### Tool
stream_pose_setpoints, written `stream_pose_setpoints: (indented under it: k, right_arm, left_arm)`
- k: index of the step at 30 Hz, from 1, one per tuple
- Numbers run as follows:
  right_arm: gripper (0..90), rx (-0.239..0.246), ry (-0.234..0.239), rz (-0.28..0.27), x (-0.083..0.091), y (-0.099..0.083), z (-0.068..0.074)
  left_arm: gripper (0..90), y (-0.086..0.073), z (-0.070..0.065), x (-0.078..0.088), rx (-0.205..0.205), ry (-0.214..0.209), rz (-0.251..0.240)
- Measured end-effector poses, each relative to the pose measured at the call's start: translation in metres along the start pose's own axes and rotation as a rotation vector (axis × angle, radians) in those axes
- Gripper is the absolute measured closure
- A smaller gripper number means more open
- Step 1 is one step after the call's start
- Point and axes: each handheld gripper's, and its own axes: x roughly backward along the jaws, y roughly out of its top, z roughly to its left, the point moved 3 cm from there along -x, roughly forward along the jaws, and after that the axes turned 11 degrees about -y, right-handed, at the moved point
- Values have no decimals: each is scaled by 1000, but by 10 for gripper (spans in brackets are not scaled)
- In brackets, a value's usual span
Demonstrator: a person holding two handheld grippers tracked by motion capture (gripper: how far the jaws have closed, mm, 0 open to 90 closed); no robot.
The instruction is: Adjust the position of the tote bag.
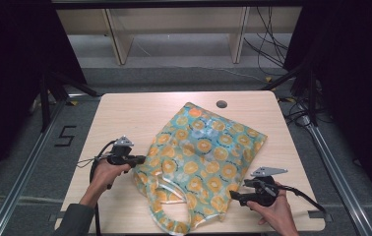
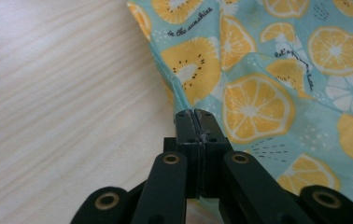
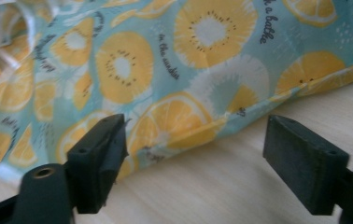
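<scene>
Glossy plastic bag (image 1: 203,152); matt pale wood table (image 1: 125,113).

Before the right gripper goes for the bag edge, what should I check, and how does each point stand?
1. Left gripper shut on the bag edge: ok, its fingers meet with fabric pinched between them.
2. Right gripper open: ok, wide gap between its fingers.
3. Bag edge within that gap: not ok, the hem lies just ahead of the fingers, none of it between them.
4. Bag lying flat on the table: not ok, it is creased and its handles are bunched near the front.
5. Anything inside the bag: cannot tell.
</scene>
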Motion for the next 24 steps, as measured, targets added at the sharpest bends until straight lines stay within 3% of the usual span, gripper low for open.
stream_pose_setpoints:
  k: [5,6,8,9,10,11,12,13,14,15,16,17,18,20,21,24]
  right_arm:
    - [190,-12,-30,2,-11,6,-5]
    - [209,-33,-35,28,-16,9,-6]
    - [246,-36,-7,33,-18,10,-7]
    - [296,-15,-45,18,-22,11,-9]
    - [373,-24,-34,30,-22,13,-9]
    - [456,-23,-39,-12,-28,15,-10]
    - [614,23,-39,33,-27,19,-16]
    - [686,56,-44,11,-28,21,-19]
    - [745,64,-50,-9,-28,24,-21]
    - [745,64,-50,-9,-28,24,-21]
    - [803,58,-57,-46,-32,27,-22]
    - [874,102,-79,-19,-32,31,-27]
    - [886,127,-84,-47,-35,34,-31]
    - [895,116,-82,-23,-36,39,-34]
    - [897,140,-99,-33,-37,41,-38]
    - [899,144,-129,-43,-39,51,-48]
  left_arm:
    - [889,-1,-6,-3,2,-14,-8]
    - [889,-2,-8,-3,-4,-30,1]
    - [888,-3,-9,-5,-10,-28,-11]
    - [888,-3,-11,-5,-4,-39,-3]
    - [888,-4,-12,-5,-10,-40,-3]
    - [888,-4,-13,-6,-3,-42,-4]
    - [888,-5,-16,-6,-5,-41,-3]
    - [888,-5,-18,-7,-5,-46,-9]
    - [888,-6,-19,-7,-10,-53,-8]
    - [888,-6,-19,-7,-10,-53,-8]
    - [888,-7,-21,-8,-15,-58,-1]
    - [888,-7,-24,-9,-5,-65,-17]
    - [889,-9,-30,-11,-15,-78,-7]
    - [889,-11,-37,-13,-13,-91,-19]
    - [889,-11,-37,-13,-13,-91,-19]
    - [889,-15,-53,-18,-21,-120,-10]
